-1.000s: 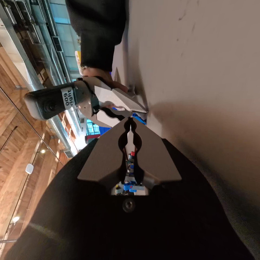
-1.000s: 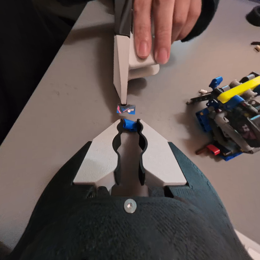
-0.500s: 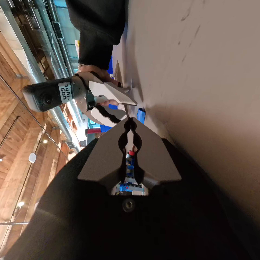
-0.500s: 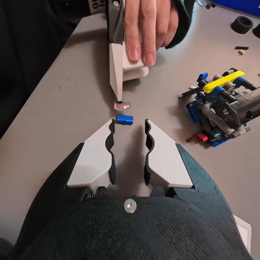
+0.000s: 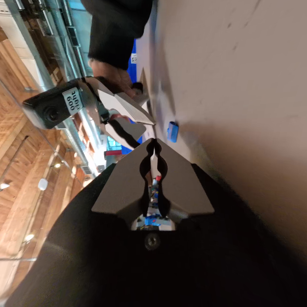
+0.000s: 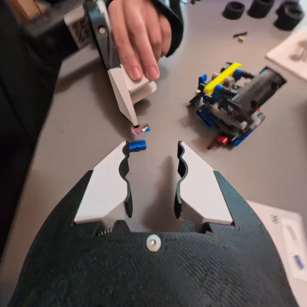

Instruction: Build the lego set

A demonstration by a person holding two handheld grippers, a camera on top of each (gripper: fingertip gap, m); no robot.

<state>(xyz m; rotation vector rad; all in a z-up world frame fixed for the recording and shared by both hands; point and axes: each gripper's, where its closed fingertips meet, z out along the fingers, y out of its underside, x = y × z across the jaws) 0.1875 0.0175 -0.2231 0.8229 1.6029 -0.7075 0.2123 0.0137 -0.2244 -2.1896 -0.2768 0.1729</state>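
Observation:
My right gripper point(image 6: 152, 143) is open wide and empty, low over the grey table point(image 6: 79, 149). A small blue connector piece point(image 6: 137, 145) lies on the table just inside its left fingertip. My left gripper point(image 5: 153, 140) is shut on the edge of a small printed sticker point(image 6: 140, 131), which hangs just beyond the blue piece. In the left wrist view the blue piece point(image 5: 172, 132) lies on the table right of my shut tips, and the open right gripper point(image 5: 148, 127) shows behind them. The half-built lego model point(image 6: 232, 106), blue, grey and black with a yellow beam, stands to the right.
Several black tyres point(image 6: 262, 8) and small loose pins point(image 6: 240, 35) lie at the far right. A white booklet point(image 6: 292, 49) sits behind the model and printed sheets point(image 6: 282, 249) lie at the near right. A red piece point(image 6: 221, 140) sticks out at the model's front. Both grippers' tips are close together, under 4 cm apart.
My right gripper let go of the blue piece, opened wide and drew back. The blue piece now lies on the table. My left gripper tilted, still holding the sticker.

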